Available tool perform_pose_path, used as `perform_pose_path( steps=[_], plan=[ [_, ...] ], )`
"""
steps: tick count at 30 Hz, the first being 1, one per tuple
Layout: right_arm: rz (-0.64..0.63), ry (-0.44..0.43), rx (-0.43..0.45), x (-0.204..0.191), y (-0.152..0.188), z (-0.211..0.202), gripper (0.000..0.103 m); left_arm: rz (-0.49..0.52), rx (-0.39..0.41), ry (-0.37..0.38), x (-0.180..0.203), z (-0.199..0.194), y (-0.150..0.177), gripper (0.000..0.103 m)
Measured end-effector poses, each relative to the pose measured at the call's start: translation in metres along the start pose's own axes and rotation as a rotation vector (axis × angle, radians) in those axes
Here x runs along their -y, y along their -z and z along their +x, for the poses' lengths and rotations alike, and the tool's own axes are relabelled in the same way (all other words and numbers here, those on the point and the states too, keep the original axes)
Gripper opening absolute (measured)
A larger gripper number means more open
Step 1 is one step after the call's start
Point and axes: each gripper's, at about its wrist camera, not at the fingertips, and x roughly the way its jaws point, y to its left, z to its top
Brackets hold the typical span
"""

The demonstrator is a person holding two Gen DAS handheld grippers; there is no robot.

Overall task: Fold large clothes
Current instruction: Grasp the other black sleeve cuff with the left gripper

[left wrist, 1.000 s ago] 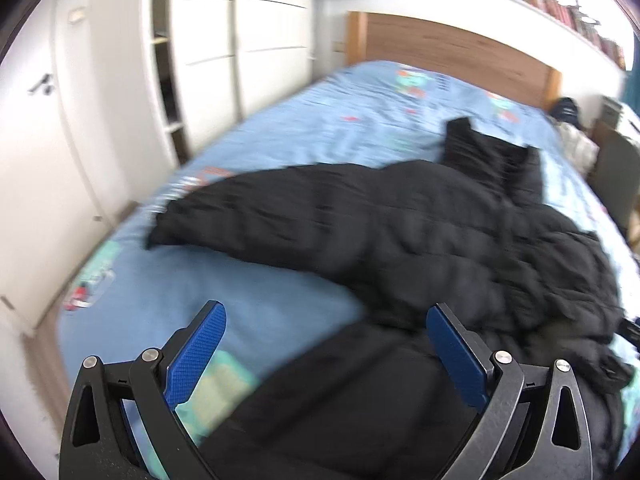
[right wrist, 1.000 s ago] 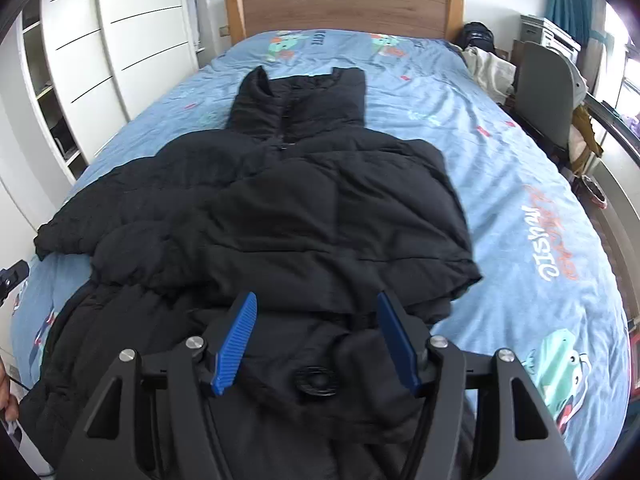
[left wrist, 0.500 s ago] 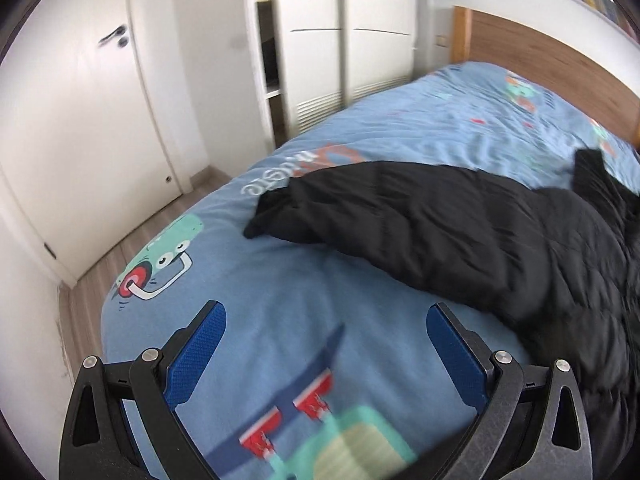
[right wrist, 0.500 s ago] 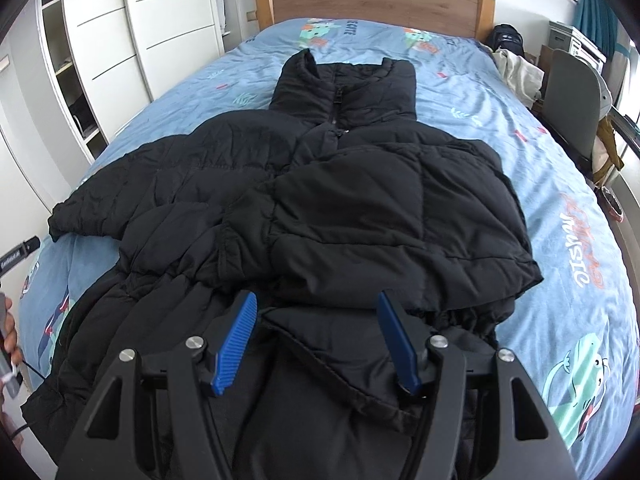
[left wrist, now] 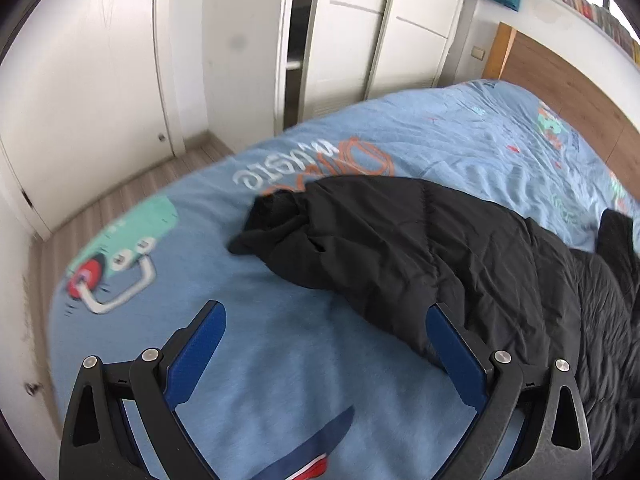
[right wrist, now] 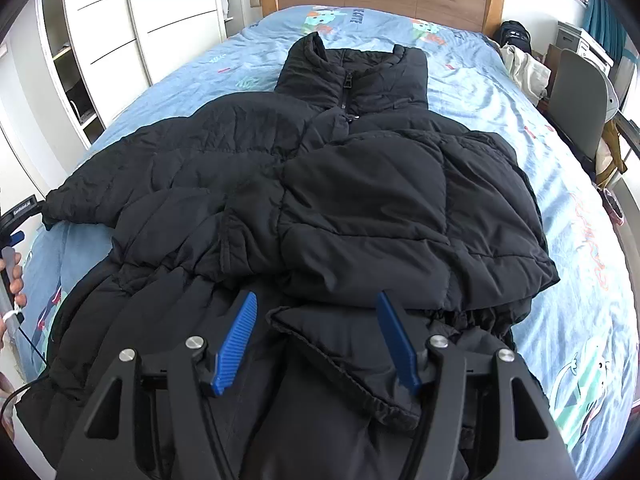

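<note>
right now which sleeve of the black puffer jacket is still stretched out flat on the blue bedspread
The left sleeve, reaching toward the white wardrobe. The right sleeve is folded over the black puffer jacket's chest.

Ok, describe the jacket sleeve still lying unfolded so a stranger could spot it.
Start at the blue printed bedspread and find the black puffer jacket. The sleeve stretches flat toward the white wardrobe side, its cuff on orange lettering; the other sleeve is already folded across the chest.

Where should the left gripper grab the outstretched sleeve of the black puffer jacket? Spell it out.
Take the black puffer jacket by the cuff end of its outstretched sleeve. The cuff lies flat and free on the blue printed bedsheet, apart from the body. Bring the open left gripper in low from the foot of the bed, probably pinching the cuff's thin edge.
</note>
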Motion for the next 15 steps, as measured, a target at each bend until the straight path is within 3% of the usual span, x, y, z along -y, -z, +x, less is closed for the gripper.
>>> perform_pose_path(
  steps=[8, 11, 15],
  plan=[
    [-0.003, 0.012, 0.003, 0.002, 0.0, -0.003, 0.061, -0.128, -0.105, 0.145, -0.011, 0.042, -0.014, 0.089],
    [0.0, 0.016, 0.005, 0.004, 0.002, -0.005, 0.061, -0.197, -0.154, 0.235, -0.017, 0.059, -0.019, 0.084],
    [0.009, 0.025, 0.006, 0.01, 0.005, -0.009, 0.061, -0.365, -0.226, 0.407, -0.035, 0.084, -0.018, 0.068]
  ],
)
